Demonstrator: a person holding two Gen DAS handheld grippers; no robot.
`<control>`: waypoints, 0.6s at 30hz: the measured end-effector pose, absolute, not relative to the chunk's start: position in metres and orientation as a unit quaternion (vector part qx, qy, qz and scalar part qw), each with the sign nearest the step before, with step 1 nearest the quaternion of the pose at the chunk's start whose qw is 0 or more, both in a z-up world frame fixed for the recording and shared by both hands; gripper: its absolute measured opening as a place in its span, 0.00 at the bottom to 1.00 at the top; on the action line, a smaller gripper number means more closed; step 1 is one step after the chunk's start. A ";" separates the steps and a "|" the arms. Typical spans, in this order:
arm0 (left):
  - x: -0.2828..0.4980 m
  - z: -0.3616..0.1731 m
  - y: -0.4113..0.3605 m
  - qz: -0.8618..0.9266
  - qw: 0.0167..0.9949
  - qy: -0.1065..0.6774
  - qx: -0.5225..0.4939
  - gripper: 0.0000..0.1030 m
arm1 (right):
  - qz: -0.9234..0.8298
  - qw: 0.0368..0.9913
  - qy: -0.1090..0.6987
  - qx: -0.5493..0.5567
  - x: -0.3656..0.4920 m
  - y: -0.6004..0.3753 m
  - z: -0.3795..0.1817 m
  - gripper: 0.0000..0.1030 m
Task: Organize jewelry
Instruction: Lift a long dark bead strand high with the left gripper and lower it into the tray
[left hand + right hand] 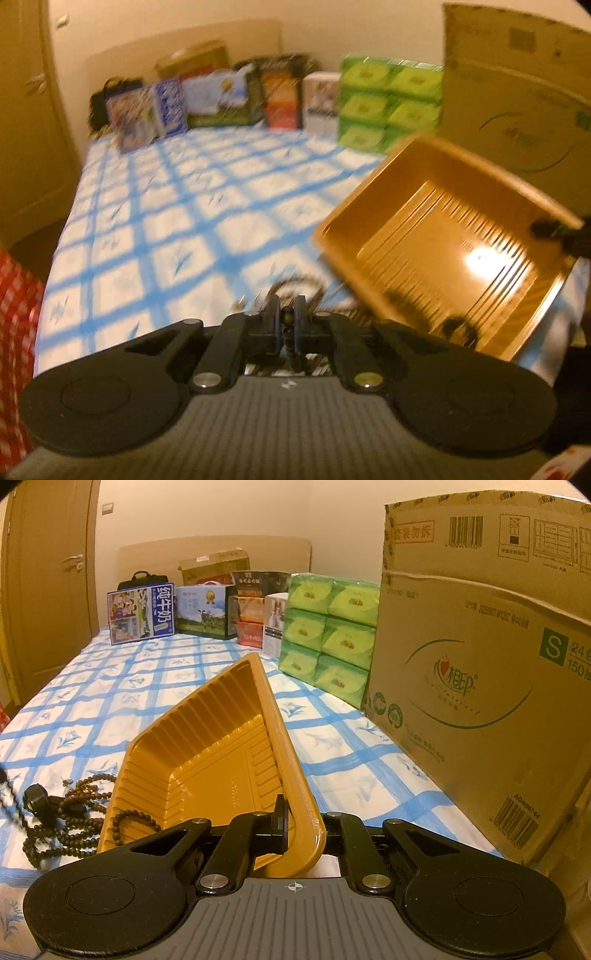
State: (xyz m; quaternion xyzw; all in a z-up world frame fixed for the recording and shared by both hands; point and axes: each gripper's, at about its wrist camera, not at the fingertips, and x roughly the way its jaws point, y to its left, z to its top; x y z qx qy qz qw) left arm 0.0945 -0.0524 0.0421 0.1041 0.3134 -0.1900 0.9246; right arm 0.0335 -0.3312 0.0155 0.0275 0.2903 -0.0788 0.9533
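My left gripper [287, 307] is shut on a strand of dark brown beads [288, 325] that hangs between its pads above the blue-checked bedsheet [177, 206]; this view is blurred. My right gripper [301, 823] is shut on the rim of an orange plastic tray [221, 746], near its corner, and holds the tray tilted. One bead strand [125, 821] lies inside the tray's low end. A heap of bead necklaces [74, 812] with a black piece [35, 797] lies on the sheet left of the tray. In the left wrist view the tray [454, 236] is at the right.
A large cardboard box [487, 657] stands close on the right, with stacked green tissue packs [328, 635] behind it. Milk cartons and snack boxes [140, 613] line the bed's far end. A door [48, 583] is at the left. Red checked fabric [14, 332] borders the bed.
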 end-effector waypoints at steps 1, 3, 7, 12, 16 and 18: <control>0.096 0.048 -0.058 -0.198 0.925 0.308 0.100 0.06 | -0.079 0.953 0.290 0.027 0.033 -0.330 0.016 0.08; 0.099 0.059 -0.069 -0.212 0.927 0.294 0.095 0.06 | -0.079 0.953 0.290 0.028 0.033 -0.329 0.016 0.08; 0.102 0.075 -0.091 -0.242 0.927 0.275 0.083 0.06 | -0.077 0.954 0.288 0.026 0.033 -0.328 0.017 0.08; 0.106 0.084 -0.119 -0.276 0.920 0.268 0.073 0.06 | -0.076 0.955 0.287 0.029 0.033 -0.329 0.016 0.08; 0.109 0.086 -0.133 -0.302 0.913 0.269 0.056 0.06 | -0.076 0.955 0.287 0.031 0.033 -0.329 0.017 0.08; 0.111 0.090 -0.139 -0.316 0.909 0.269 0.051 0.06 | -0.076 0.954 0.287 0.032 0.033 -0.329 0.017 0.08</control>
